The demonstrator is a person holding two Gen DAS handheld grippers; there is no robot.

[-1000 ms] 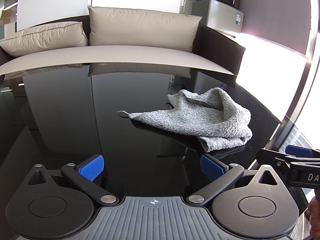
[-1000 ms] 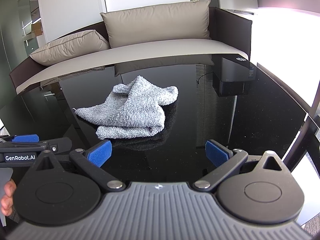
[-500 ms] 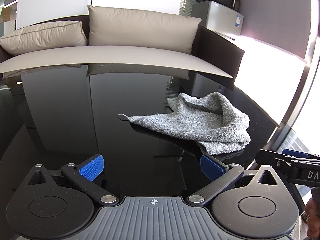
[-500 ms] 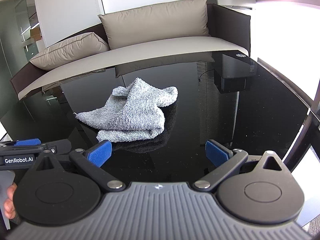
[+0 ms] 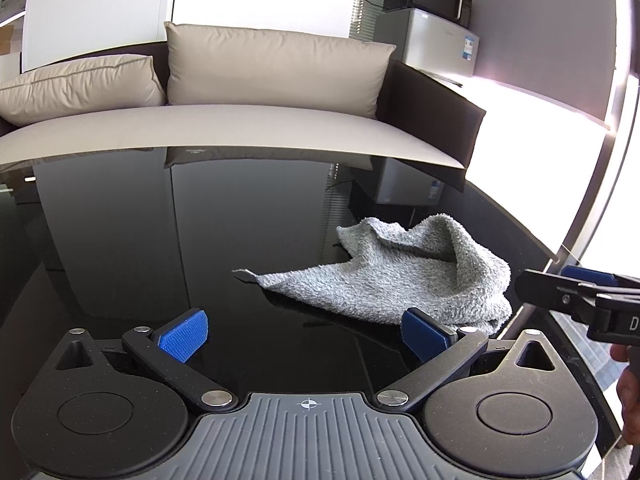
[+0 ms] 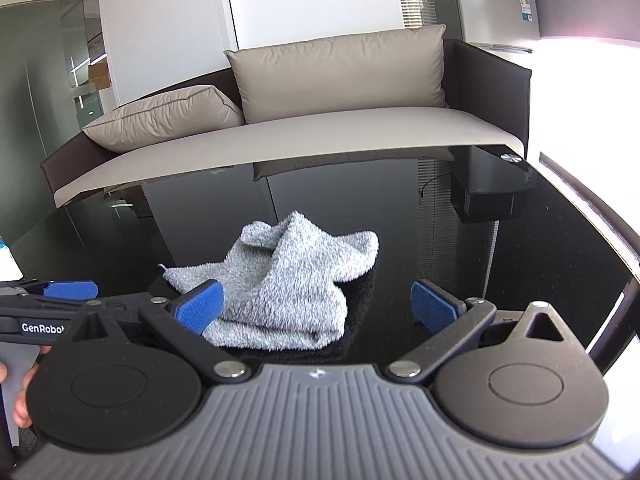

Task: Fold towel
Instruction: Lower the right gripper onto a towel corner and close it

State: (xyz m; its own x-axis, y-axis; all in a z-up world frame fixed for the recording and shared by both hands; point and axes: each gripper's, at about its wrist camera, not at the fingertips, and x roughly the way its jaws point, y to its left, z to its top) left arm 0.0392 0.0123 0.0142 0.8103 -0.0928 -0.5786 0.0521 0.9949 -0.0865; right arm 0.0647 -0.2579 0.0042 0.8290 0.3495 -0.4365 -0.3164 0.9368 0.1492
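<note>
Between both spread tongs: crumpled towel, ungripped.

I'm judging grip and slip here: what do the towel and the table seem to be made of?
The towel looks like grey terry cloth: fuzzy looped pile, soft rumpled folds. The table looks like polished black glass or stone, hard to say which: it mirrors the sofa and blinds sharply.
</note>
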